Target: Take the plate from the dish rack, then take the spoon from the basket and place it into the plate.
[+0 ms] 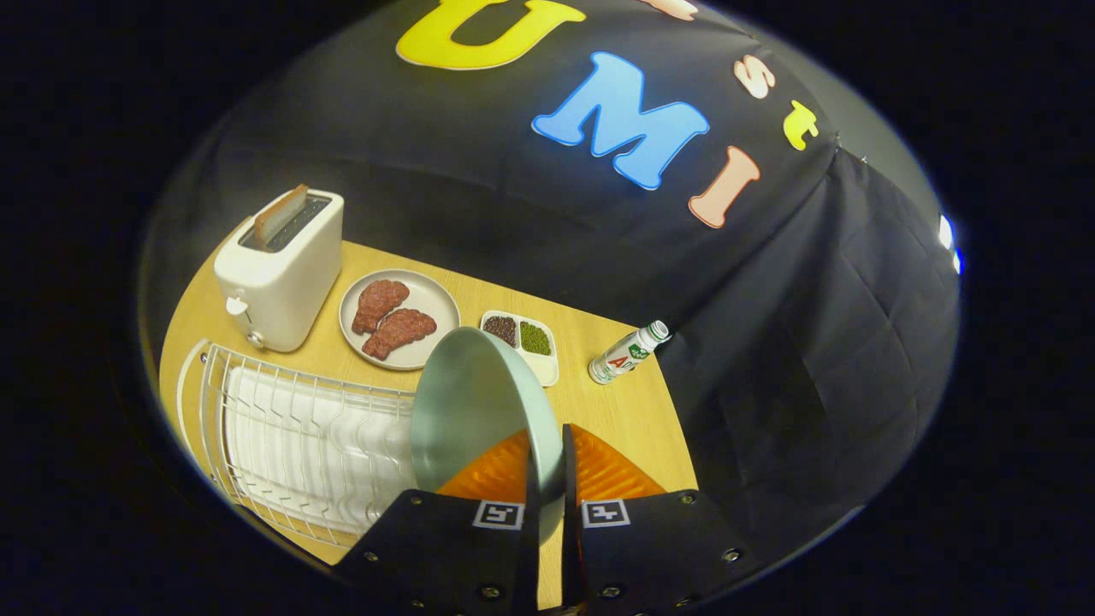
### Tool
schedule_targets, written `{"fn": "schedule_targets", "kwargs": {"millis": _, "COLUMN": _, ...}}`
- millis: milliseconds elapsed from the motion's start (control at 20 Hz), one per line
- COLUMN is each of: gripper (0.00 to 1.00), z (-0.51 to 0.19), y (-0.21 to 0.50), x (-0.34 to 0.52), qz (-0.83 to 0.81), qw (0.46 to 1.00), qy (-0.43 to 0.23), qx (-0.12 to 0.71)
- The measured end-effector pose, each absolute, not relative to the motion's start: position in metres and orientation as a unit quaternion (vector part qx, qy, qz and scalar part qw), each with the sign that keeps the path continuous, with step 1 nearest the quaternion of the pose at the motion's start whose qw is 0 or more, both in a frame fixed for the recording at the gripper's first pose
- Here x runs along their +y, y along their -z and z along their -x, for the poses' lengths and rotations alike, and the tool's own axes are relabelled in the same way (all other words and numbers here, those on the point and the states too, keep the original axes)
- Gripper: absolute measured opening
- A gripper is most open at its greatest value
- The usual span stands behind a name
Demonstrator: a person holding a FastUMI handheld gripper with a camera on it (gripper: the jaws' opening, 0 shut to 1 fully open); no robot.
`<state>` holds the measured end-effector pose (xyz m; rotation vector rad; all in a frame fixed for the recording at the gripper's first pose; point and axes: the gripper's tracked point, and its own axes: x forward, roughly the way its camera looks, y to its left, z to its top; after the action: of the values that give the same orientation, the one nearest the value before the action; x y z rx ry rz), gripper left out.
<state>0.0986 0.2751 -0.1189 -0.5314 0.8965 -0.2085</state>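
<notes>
- Gripper (pixel 547 462): lower centre of the frame, nearest the camera; both fingers pressed edge-on against the rim of a plate, one on each face, with only the rim's thickness between them.
- Plate (pixel 466 411): pale grey-green, held on edge and tilted, just ahead of the fingers at centre; lifted clear above the right end of the dish rack, touching no wire that can be made out.
- Dish rack (pixel 299 428): white wire, lower left of the frame, on a wooden table (pixel 624 411); slots appear vacant.
- Toaster (pixel 278 269): white, upper left, a slice standing in one slot.
- Second plate (pixel 432 295): grey, centre left beyond the held plate, bearing two reddish-brown meat pieces (pixel 393 321).
- Divided tray (pixel 547 364): small, white, just right of the held plate's upper rim; dark and green contents in two compartments.
- Bottle (pixel 629 351): lying on its side, centre right near the table's edge.
- Spoon and basket: position cannot be told from this view.
- Risk, judged: the grip is a narrow pinch on the rim alone, so the plate's weight may swing it or let it slip out.
- Risk, judged: a wide turn could knock the divided tray or the grey plate, both near the held rim.
- Risk, judged: setting down rim-first may make it tip or roll toward the bottle.
</notes>
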Motion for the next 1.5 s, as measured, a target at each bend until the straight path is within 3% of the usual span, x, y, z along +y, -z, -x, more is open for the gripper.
{"fn": "schedule_targets", "kwargs": {"millis": 750, "gripper": 0.11, "z": -0.055, "y": 0.056, "x": 0.141, "qz": 0.051, "qw": 0.896, "qy": 0.022, "qx": 0.440}}
{"fn": "schedule_targets", "kwargs": {"millis": 1150, "gripper": 0.10, "z": 0.018, "y": 0.103, "x": 0.127, "qz": -0.093, "qw": 0.851, "qy": -0.127, "qx": 0.501}}
{"fn": "schedule_targets", "kwargs": {"millis": 1500, "gripper": 0.10, "z": 0.068, "y": 0.155, "x": 0.109, "qz": -0.133, "qw": 0.813, "qy": -0.194, "qx": 0.533}}
